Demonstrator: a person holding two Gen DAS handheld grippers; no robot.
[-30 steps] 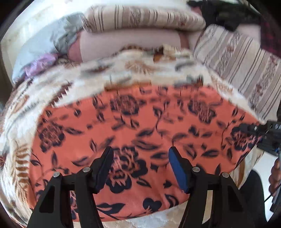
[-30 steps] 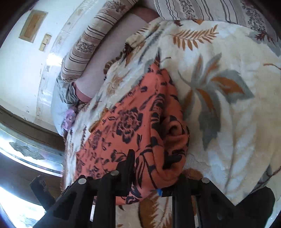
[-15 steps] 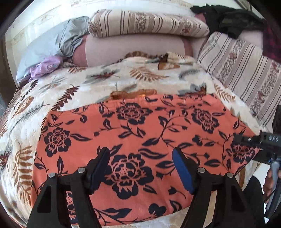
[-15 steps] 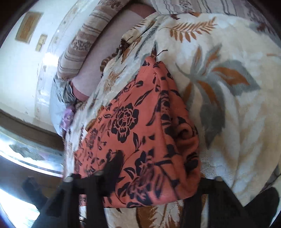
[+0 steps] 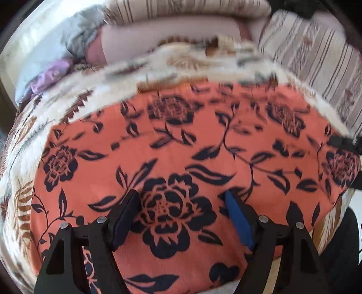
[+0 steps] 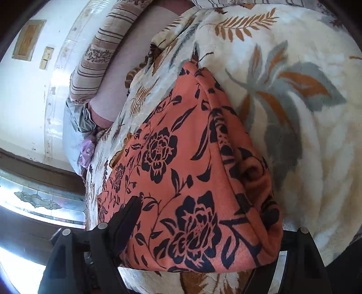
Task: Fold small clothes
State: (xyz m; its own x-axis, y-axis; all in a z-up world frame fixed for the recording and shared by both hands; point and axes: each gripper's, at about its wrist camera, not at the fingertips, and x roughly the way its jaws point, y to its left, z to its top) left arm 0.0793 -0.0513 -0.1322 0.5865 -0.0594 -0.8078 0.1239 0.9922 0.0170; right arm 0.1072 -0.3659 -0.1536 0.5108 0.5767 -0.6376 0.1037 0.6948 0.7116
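A: L gripper (image 5: 181, 217) – jaws?

B: Spread wide, nothing between them, poised over the big black flower near the front edge of the cloth (image 5: 181, 147). Prob. lined up to pinch that edge for a fold.

A: R gripper (image 6: 203, 228)?

B: Jaws apart too; the cloth's bunched R end bulges between them. One finger (image 6: 129, 217) shows, the other is hidden behind the fabric. Can't tell if it's touching, but it isn't clamped.

A: Where's the cloth?

B: Flat on the blanket (image 6: 305, 135), orange w/ black flowers, long way across. R end doubled into a thick roll, so already partly folded, I'd say.

A: Edges, room?

B: Front edge sits close to the blanket's drop-off. Far edge has a strip of bare blanket before the pillows (image 5: 181, 13). Plenty of open blanket beyond the R end.
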